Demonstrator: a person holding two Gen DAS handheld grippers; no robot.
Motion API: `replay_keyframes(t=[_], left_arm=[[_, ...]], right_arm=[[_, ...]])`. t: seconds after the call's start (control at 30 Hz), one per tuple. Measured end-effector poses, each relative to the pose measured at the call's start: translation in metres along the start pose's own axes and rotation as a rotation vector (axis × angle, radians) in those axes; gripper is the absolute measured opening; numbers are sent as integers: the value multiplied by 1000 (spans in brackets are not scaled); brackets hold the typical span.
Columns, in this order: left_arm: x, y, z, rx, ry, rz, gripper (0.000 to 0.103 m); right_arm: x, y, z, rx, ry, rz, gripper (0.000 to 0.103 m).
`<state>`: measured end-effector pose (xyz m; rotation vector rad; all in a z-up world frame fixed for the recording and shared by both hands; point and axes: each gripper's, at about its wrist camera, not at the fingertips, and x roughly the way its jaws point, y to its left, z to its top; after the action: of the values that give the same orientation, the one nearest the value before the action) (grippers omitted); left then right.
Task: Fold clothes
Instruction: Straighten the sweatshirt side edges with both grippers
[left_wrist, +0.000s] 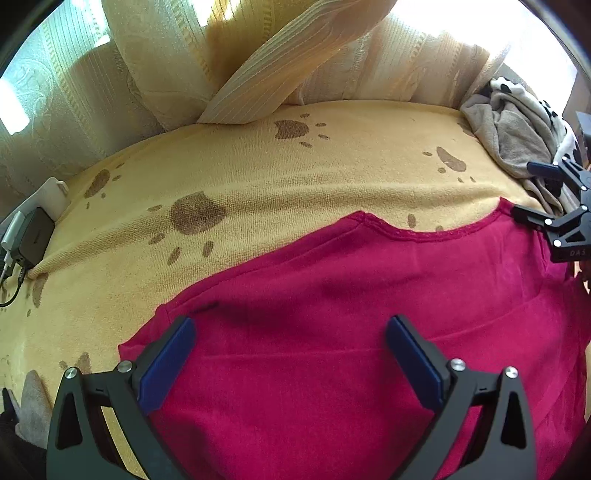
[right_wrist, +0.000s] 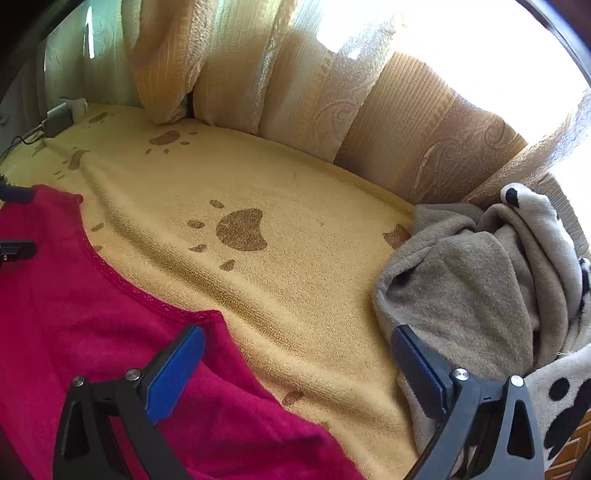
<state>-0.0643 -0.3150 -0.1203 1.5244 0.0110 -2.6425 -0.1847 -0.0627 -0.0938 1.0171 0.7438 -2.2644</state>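
Note:
A crimson top (left_wrist: 332, 295) lies spread flat on a yellow blanket (left_wrist: 258, 177) printed with brown paw marks, its scalloped neckline (left_wrist: 413, 233) facing the curtains. My left gripper (left_wrist: 291, 350) hovers open over the top's left part, nothing between its blue pads. My right gripper (left_wrist: 532, 192) shows at the top's far right corner, also open. In the right wrist view the right gripper (right_wrist: 295, 363) stands open, one finger (right_wrist: 177, 365) over the crimson top (right_wrist: 74, 332) by the neckline end, the other finger (right_wrist: 417, 365) over grey cloth. The left gripper (right_wrist: 14, 221) peeks in at the left edge.
A heap of grey and black-spotted white fleece clothes (right_wrist: 480, 288) sits at the blanket's right end. Patterned curtains (left_wrist: 258, 55) hang along the far side. A black charger (left_wrist: 33, 236) with cables and a white box lies at the far left edge.

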Motion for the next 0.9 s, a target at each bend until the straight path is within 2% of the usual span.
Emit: replay_keyframes(t=[0.13, 0.2, 0.33, 0.4, 0.5, 0.6, 0.73, 0.9], left_arm=[[-20, -1, -26, 30, -14, 4, 103], [-26, 2, -38, 29, -19, 12, 103], [-38, 8, -57, -11, -29, 4, 103], [-44, 4, -65, -4, -41, -2, 103], [-52, -5, -74, 38, -61, -2, 103], [-47, -7, -80, 59, -45, 5, 103], [-41, 14, -86, -34, -40, -95, 103], [-49, 16, -92, -32, -49, -101, 103]], right_arm=[[-61, 13, -23, 29, -123, 126, 102], [-90, 22, -39, 54, -175, 219, 102], [-123, 41, -76, 89, -204, 392, 102], [-127, 48, -90, 104, -184, 447, 102], [-117, 52, -105, 99, -131, 446, 102], [-99, 55, -117, 75, -58, 436, 102], [-94, 83, -128, -140, -76, 301, 103], [-89, 80, -128, -110, -69, 306, 103]])
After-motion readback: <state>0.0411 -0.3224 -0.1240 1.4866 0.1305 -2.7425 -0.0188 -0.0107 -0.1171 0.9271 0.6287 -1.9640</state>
